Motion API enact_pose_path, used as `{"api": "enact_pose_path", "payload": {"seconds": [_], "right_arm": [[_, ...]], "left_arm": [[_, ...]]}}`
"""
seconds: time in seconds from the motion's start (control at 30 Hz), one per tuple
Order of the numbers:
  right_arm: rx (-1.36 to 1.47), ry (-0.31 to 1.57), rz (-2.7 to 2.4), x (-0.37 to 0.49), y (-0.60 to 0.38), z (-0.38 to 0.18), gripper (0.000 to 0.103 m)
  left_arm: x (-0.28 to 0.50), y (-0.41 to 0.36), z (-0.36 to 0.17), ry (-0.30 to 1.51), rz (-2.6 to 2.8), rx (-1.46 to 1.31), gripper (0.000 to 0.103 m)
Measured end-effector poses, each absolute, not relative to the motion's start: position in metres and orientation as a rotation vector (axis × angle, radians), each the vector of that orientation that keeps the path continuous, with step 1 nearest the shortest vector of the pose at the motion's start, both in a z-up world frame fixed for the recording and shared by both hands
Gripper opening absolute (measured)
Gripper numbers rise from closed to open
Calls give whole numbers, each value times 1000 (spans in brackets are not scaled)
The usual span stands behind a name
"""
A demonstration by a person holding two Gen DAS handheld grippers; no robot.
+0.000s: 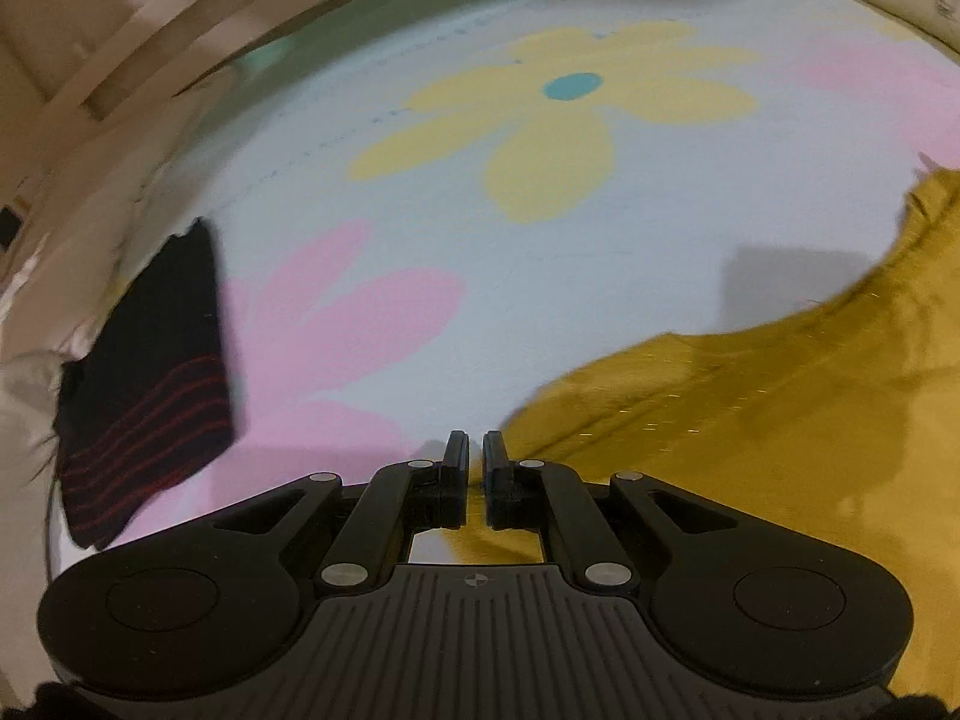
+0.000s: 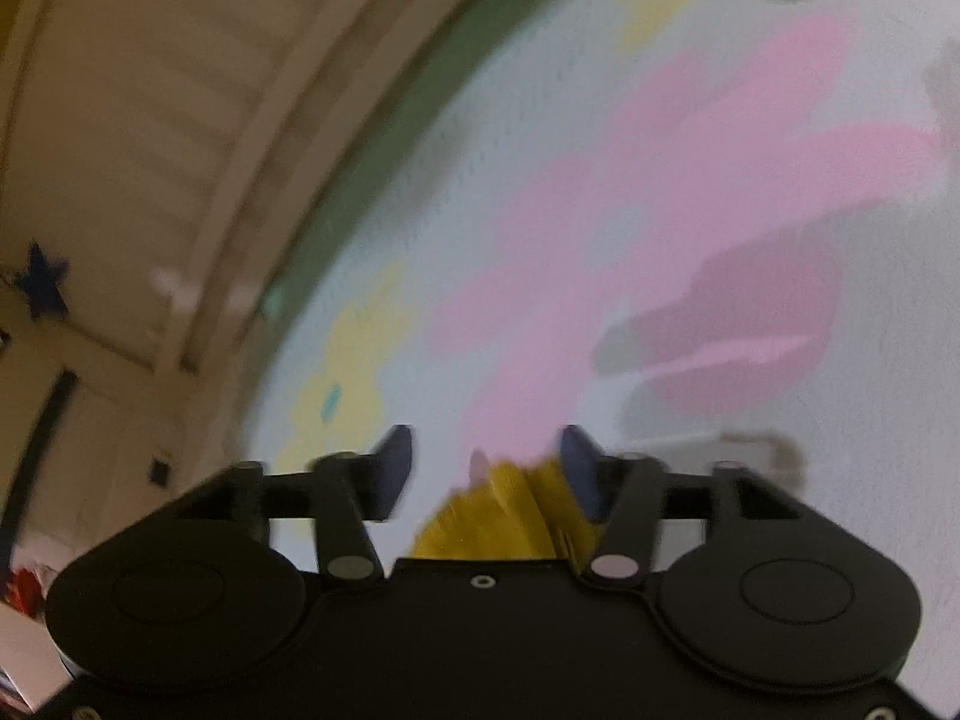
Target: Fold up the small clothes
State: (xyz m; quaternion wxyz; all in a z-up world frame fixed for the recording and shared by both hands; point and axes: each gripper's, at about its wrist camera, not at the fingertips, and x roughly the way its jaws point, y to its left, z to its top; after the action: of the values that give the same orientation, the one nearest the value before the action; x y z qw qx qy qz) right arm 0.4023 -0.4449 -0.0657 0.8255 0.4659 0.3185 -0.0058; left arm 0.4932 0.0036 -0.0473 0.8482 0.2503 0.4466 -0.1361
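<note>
My left claw (image 1: pixel 475 456) is clenched at the mustard garment's (image 1: pixel 750 420) edge, though I can't tell if cloth is pinched. My right claw (image 2: pixel 486 468) is released over bunched mustard cloth. The striped garment (image 1: pixel 144 384) lies folded on the bed (image 1: pixel 540 252); the mustard one isn't.

Each camera sits just behind its tongs, looking forward and down, close over the flowered bedsheet (image 1: pixel 540 276). Both views share that sheet (yellow flower (image 1: pixel 558 114) included) and the mustard garment (image 1: pixel 750 420).
</note>
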Motion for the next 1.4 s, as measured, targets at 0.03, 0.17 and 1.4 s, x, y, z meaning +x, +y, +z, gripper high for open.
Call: {"api": "enact_pose_path", "payload": {"seconds": [0.03, 0.17, 1.4], "right_arm": [[978, 680, 0, 401, -446, -63, 62], [820, 732, 50, 397, -440, -48, 62], [695, 781, 159, 374, -416, -39, 62]], "left_arm": [[493, 9, -44, 937, -285, 497, 6], [483, 33, -29, 931, -326, 278, 14], [431, 75, -44, 1046, -359, -145, 4]]}}
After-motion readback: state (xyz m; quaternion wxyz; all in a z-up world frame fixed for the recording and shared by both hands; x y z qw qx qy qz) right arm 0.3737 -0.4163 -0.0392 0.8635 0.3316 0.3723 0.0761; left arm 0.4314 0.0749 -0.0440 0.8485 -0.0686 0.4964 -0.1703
